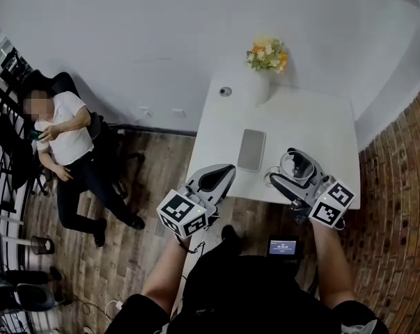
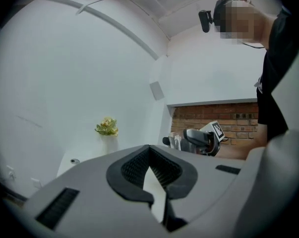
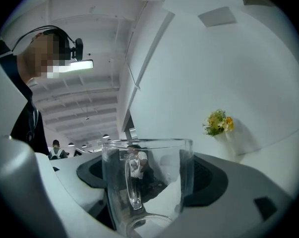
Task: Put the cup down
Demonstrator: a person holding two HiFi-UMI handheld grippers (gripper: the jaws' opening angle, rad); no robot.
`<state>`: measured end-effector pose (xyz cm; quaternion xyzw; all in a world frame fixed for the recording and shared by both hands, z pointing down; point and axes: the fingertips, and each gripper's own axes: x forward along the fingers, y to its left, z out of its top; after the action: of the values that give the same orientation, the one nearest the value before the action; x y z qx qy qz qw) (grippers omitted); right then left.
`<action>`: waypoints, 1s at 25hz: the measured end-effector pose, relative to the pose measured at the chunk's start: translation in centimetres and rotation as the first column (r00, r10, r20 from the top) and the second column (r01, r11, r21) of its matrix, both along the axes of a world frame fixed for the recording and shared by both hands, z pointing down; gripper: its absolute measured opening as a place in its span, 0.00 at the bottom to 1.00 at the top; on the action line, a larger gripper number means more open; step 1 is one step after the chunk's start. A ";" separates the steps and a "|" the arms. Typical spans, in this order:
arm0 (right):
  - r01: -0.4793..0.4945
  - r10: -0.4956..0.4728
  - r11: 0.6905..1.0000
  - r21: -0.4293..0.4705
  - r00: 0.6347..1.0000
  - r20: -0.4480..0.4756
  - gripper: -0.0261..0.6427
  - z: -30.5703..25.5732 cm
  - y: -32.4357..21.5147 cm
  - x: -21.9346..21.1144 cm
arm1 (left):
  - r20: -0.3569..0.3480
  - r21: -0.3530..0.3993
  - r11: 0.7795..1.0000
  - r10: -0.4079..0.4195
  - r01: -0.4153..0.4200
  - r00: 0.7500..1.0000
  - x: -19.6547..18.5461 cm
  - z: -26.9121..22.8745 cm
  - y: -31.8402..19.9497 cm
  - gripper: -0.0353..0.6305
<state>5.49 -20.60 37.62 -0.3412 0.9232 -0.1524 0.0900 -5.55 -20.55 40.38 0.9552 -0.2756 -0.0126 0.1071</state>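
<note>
we've got the clear glass cup w/ a handle (image 3: 149, 182) gripped between the dark ribbed fingers (image 3: 211, 180) of the right gripper (image 1: 293, 172), which are spread wide round its wall, handle facing the gripper's camera. it's over the near part of the white tabletop (image 1: 314, 127), right of the flat grey rectangular pad (image 1: 251, 149); can't tell how high above the top. the left gripper (image 1: 211, 181) has its fingers shut on nothing, just off the near edge, so it's neither help nor obstacle. to do this well, imo: keep the cup upright, come straight down onto bare tabletop clear of the pad & not too near the edge, let the base land flat before the fingers spread, then back out along their line so we don't clip the handle. glass prob slick, so no jerks.
</note>
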 end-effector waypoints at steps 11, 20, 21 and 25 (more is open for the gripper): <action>-0.072 0.072 0.997 -0.029 0.997 0.002 0.67 0.7 -6.9 -1.6 | -0.064 -0.039 0.996 0.074 -0.077 0.995 -2.0 0.4 -7.1 0.06; -0.093 0.093 0.994 -0.053 0.996 -0.005 0.67 1.8 -8.4 -1.0 | -0.058 -0.068 0.993 0.095 -0.099 0.994 -1.0 1.6 -8.7 0.06; -0.091 0.091 0.994 -0.053 0.996 -0.006 0.67 1.8 -8.5 -0.9 | -0.054 -0.069 0.993 0.094 -0.097 0.994 -0.8 1.6 -8.9 0.07; -0.061 0.060 0.996 -0.059 0.998 -0.019 0.67 2.4 -8.3 -0.8 | -0.039 -0.065 0.995 0.079 -0.081 0.996 0.0 1.4 -8.9 0.07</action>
<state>4.67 -28.89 40.03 -0.3727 0.9083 -0.1742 0.0761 -5.57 -29.43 41.81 0.9610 -0.2353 -0.0166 0.1441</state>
